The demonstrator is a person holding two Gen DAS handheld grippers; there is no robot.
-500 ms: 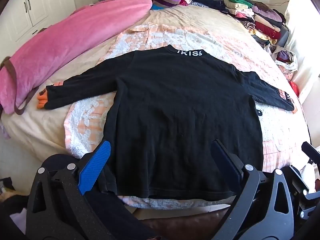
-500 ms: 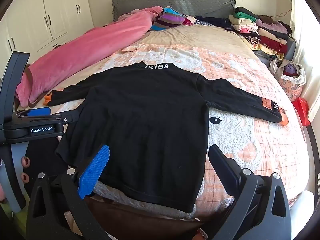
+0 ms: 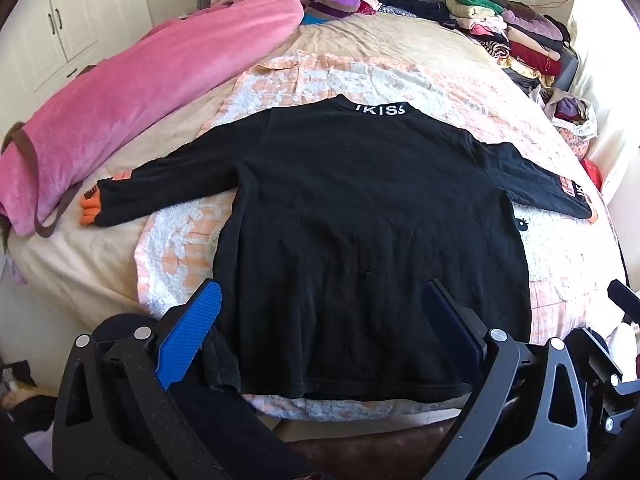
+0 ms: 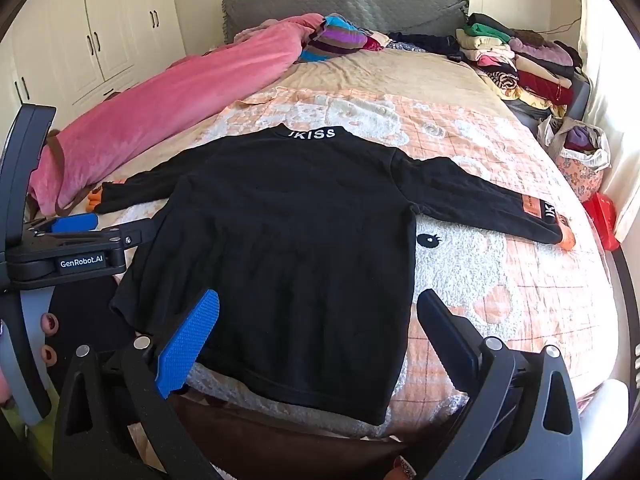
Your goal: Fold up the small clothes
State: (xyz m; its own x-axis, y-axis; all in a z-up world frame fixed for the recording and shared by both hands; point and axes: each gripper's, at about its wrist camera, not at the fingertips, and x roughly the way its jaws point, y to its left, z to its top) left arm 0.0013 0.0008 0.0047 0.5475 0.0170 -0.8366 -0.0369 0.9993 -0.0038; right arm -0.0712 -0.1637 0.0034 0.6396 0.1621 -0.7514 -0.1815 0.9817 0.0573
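Fluffy bedspread (image 3: 176, 240) w/ flat black knit top (image 3: 360, 220); both tongs (image 3: 320, 332) (image 4: 316, 328) wide, empty.

From my left wrist view, the black sweater's (image 3: 372, 240) near hem is partly covered by my left gripper's fingers (image 3: 188, 340). Its right cuff lettering is too small to read. The left gripper's (image 4: 76, 224) body runs off the right view's edge.

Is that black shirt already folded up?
No, the black shirt lies spread flat on the bed with both sleeves stretched out sideways.

Black top (image 3: 372, 232) on bed (image 3: 360, 48)
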